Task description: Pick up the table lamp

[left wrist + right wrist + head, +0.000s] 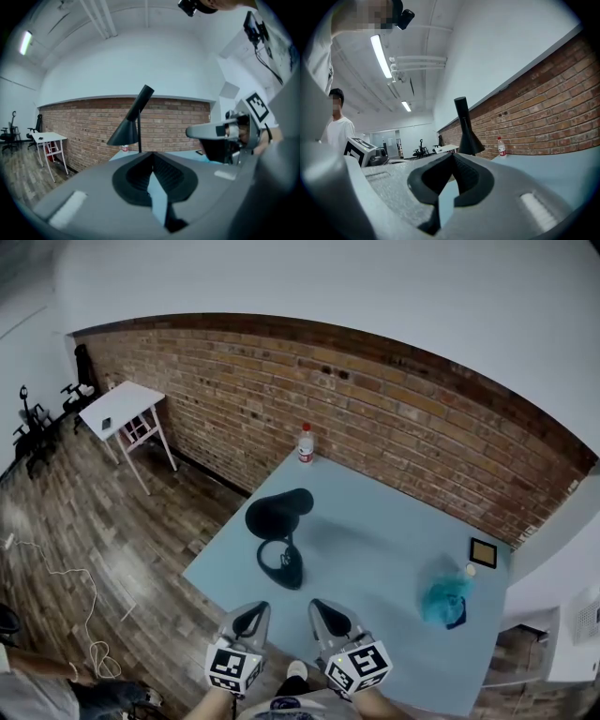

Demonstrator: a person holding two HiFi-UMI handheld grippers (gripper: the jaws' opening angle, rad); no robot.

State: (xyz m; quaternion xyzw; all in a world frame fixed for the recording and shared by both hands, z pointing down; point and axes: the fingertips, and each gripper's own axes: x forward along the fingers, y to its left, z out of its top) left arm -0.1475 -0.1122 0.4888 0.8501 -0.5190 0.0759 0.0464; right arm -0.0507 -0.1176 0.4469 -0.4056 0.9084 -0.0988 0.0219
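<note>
Table lamp [279,517]: black, upright on the near-left part of the blue table [384,540], untouched. My left gripper [247,622] and right gripper [327,619]: jaws pressed together, empty, just short of the lamp's base. Bottle [306,443]: far table edge, against the brick wall [394,399].
</note>
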